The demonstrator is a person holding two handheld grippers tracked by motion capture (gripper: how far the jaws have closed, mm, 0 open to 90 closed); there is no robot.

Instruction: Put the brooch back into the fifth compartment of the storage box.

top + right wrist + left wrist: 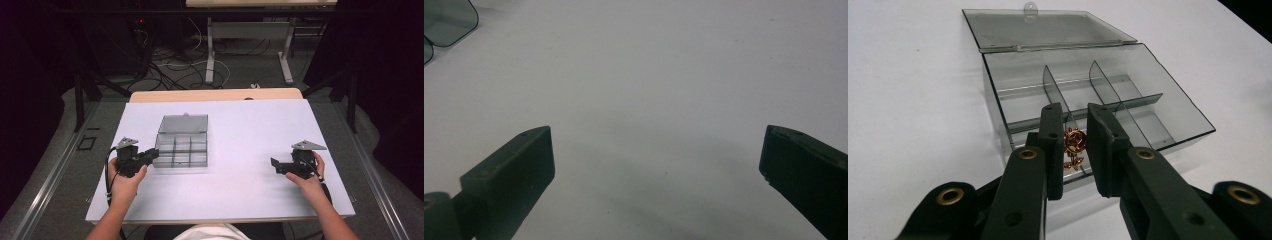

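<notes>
Carrying a small copper-coloured wire ornament (1073,148) toward the open smoky-grey clear plastic compartment box (181,149), the left gripper (148,156) sits right at the box's near-left corner. Progress judged from how things lie: pick-up done, drop-off not. The hinged lid (1040,29) is already flipped back flat on the white table (240,150), and the compartments look bare as far as the high view and left gripper view show (dividers are see-through, hard to be sure). What's left, by my read: move the piece over a cell, let go, maybe shut the lid.

Tool state: left jaws pulled nearly together, clamped on the ornament, which hangs in the narrow gap between the black pads (1052,145), just above and in front of the box's near wall, not inside any compartment yet.

Right gripper (280,167) rests low over bare table well apart from the box, jaws spread wide, nothing between them.
</notes>
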